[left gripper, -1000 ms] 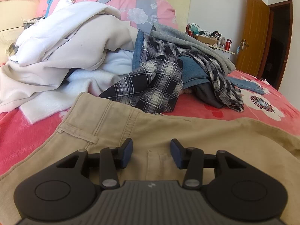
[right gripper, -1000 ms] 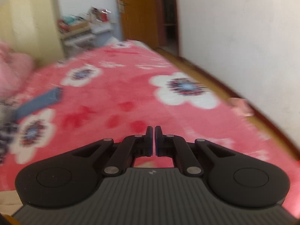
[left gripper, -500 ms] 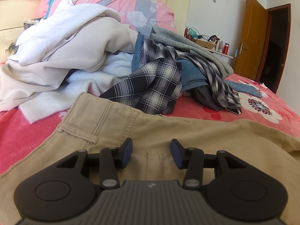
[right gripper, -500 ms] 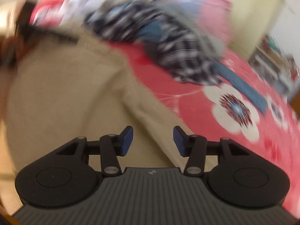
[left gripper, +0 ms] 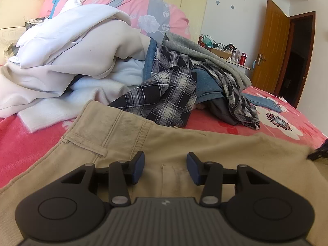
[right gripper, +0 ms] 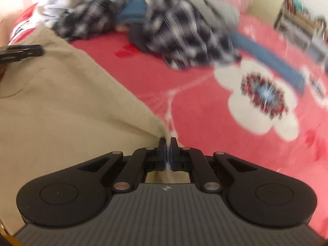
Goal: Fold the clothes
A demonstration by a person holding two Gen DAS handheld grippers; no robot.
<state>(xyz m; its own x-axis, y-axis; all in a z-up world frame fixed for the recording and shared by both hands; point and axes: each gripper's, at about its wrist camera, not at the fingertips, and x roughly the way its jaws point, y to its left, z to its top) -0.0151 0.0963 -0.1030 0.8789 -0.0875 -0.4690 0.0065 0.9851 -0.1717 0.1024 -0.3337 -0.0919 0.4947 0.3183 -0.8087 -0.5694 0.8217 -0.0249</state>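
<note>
Khaki trousers lie spread on the red floral blanket. My left gripper hovers over their waistband, open, with only flat fabric showing between its blue pads. In the blurred right wrist view the trousers fill the left side. My right gripper is at their right edge with its jaws closing, a thin fold of khaki cloth pinched between the pads. A black part of the left gripper shows at the far left there, and a bit of the right gripper at the right edge of the left wrist view.
A heap of clothes lies beyond the trousers: a plaid shirt, white and cream garments, a grey top and blue jeans. Behind are a pink quilt, a cluttered shelf and an open wooden door.
The right gripper swung from facing the door side of the bed over to the trousers' edge, opened on the way and closed on the cloth. The left gripper stayed put.
</note>
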